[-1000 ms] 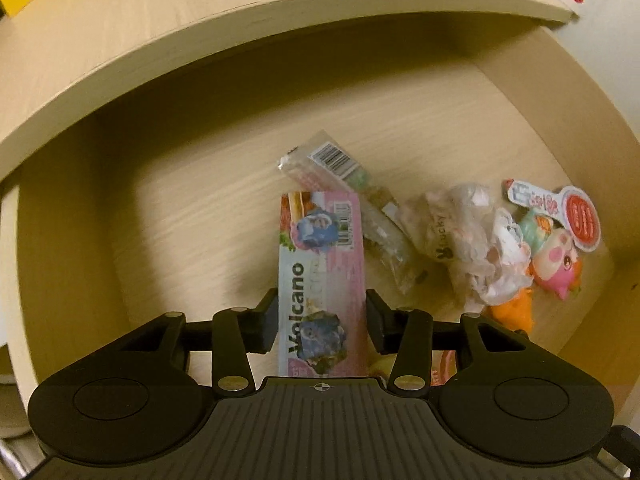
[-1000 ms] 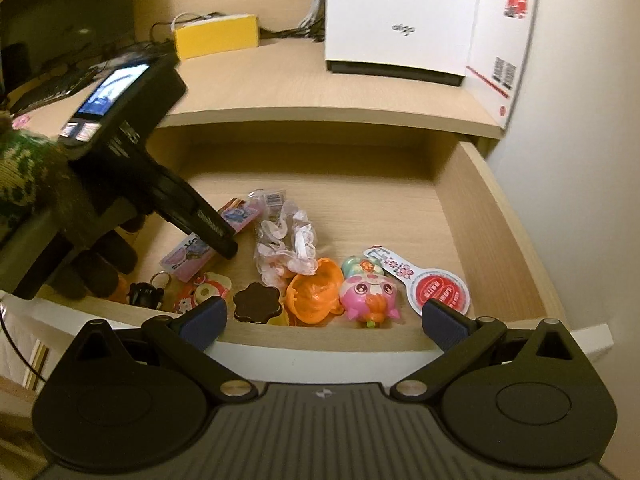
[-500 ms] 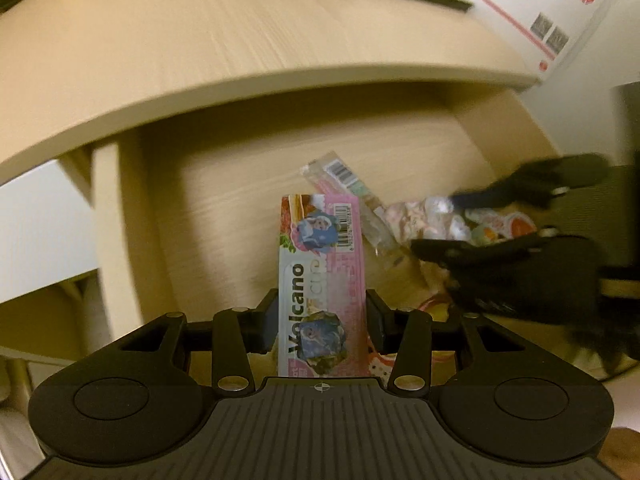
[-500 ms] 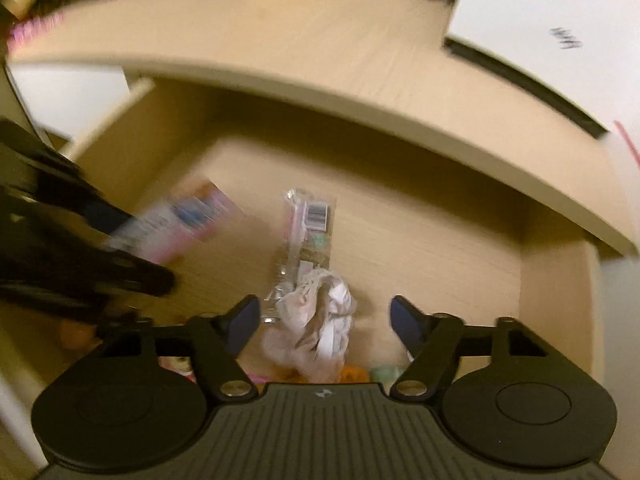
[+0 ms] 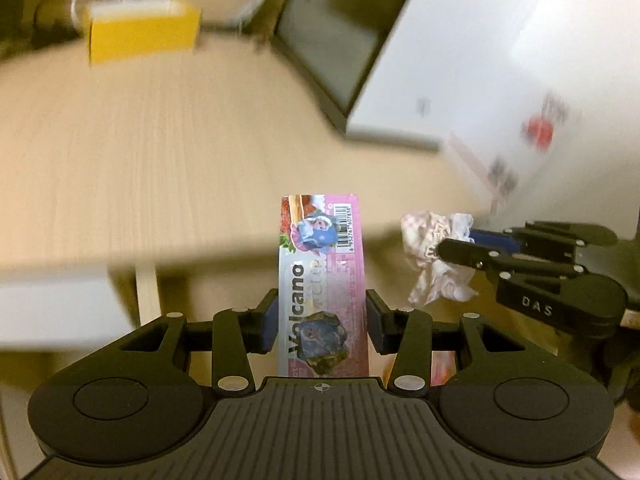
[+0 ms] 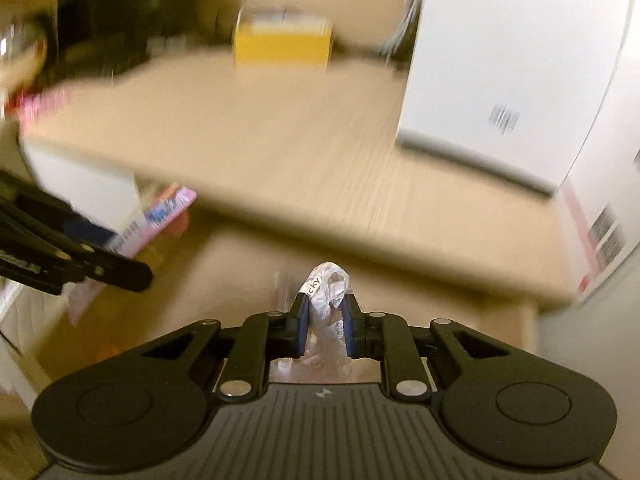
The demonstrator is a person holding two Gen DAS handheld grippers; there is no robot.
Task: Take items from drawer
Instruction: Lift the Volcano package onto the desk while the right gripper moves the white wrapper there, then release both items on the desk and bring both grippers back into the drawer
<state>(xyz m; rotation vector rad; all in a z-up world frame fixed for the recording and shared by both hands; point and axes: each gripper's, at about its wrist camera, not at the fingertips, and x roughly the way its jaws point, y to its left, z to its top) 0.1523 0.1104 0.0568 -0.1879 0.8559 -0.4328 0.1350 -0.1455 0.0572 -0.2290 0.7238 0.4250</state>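
Note:
My left gripper [image 5: 322,326] is shut on a pink "Volcano" packet [image 5: 323,276], held upright above the drawer and level with the wooden desktop [image 5: 140,168]. My right gripper [image 6: 325,324] is shut on a crumpled clear plastic bag [image 6: 326,300] with pale pink and white contents. From the left wrist that bag [image 5: 434,260] hangs at the right in the right gripper [image 5: 472,248]. The right wrist view catches the pink packet [image 6: 154,220] in the left gripper [image 6: 120,256] at the far left. The drawer [image 6: 240,276] lies below, mostly hidden and blurred.
A yellow box [image 5: 140,36] stands at the back of the desktop. A large white box [image 6: 512,72] with a dark base sits at the right on the desk. A white panel with red print and barcodes [image 6: 604,236] leans at the far right.
Both grippers have risen out of the drawer toward desktop level. The right gripper, open over the crumpled bag half a second ago, has shut on it and lifted it. The left still holds the packet.

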